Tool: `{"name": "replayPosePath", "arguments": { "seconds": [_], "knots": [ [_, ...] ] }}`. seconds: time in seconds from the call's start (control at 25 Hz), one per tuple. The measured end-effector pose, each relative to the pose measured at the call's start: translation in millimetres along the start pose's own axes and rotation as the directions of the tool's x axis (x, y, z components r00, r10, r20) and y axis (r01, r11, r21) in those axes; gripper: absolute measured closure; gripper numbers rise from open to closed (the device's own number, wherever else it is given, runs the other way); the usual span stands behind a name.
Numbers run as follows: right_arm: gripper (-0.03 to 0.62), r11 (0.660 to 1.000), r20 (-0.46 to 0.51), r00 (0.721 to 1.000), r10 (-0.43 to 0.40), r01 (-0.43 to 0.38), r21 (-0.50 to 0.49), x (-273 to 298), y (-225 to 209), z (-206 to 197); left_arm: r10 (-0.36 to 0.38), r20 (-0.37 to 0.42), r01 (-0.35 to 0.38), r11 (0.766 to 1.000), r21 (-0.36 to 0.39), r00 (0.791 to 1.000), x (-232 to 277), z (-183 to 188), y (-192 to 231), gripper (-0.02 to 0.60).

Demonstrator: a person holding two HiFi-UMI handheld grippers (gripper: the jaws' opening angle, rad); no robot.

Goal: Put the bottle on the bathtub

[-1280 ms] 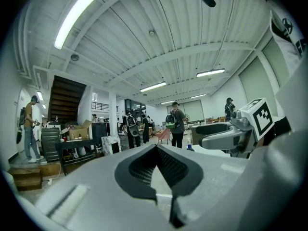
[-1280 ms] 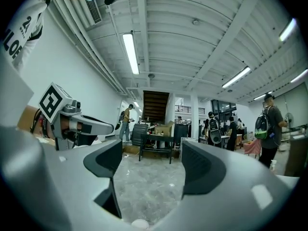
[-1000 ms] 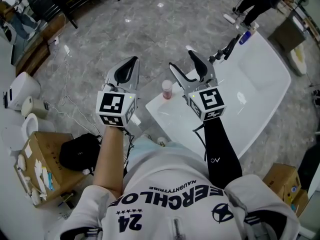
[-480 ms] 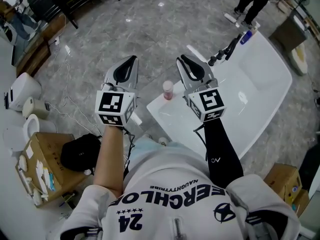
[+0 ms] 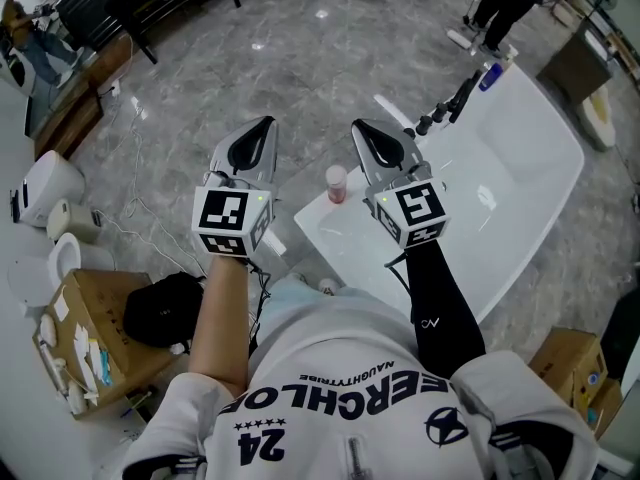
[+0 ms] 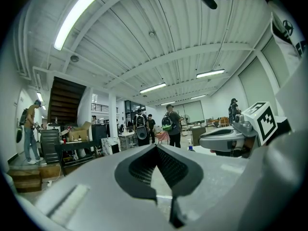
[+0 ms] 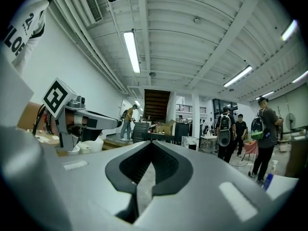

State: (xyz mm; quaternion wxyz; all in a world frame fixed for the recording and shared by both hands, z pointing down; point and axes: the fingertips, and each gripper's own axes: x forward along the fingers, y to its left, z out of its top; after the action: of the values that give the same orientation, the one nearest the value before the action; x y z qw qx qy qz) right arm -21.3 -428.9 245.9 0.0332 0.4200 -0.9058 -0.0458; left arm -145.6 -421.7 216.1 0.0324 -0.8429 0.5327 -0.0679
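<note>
A small bottle (image 5: 336, 182) with a pink body and white cap stands upright on the near corner rim of the white bathtub (image 5: 520, 183). My left gripper (image 5: 264, 123) is held level over the floor, left of the tub, shut and empty; its jaws meet in the left gripper view (image 6: 155, 146). My right gripper (image 5: 361, 128) hovers just right of and above the bottle, not touching it. Its jaws have just been closing with nothing between them and now stand shut (image 7: 151, 142). Each gripper view looks out over the room and shows no bottle.
A black faucet (image 5: 447, 108) and a blue bottle (image 5: 490, 74) sit at the tub's far end. Cardboard boxes (image 5: 82, 328), a black bag (image 5: 160, 306), white toilets (image 5: 45, 183) and cables lie on the floor at left. People stand far off (image 6: 169, 124).
The right gripper's jaws went from wide open to shut, gripping nothing. Both hands stayed where they were, and the bottle has not moved.
</note>
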Motion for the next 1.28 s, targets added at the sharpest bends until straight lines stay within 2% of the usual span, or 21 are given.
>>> {"name": "replayPosePath", "arguments": {
  "seconds": [0.36,0.6,1.28],
  "knots": [
    [0.571,1.000,0.006,1.000,0.003,-0.003,-0.003,-2.9,1.3,-0.5,0.008,-0.001,-0.008,1.000,0.008,1.000,-2.9,-2.3,-1.7,0.580],
    [0.572,0.998,0.008,1.000,0.006,-0.006,-0.061,-5.9,5.2,3.3,0.009,-0.009,-0.009,1.000,0.016,1.000,-4.5,-5.1,-3.4,0.580],
    [0.572,0.998,0.014,1.000,-0.006,0.006,-0.062,-10.4,1.6,4.1,0.001,0.001,-0.001,1.000,0.002,1.000,-4.3,-5.6,-6.8,0.580]
  ]
}}
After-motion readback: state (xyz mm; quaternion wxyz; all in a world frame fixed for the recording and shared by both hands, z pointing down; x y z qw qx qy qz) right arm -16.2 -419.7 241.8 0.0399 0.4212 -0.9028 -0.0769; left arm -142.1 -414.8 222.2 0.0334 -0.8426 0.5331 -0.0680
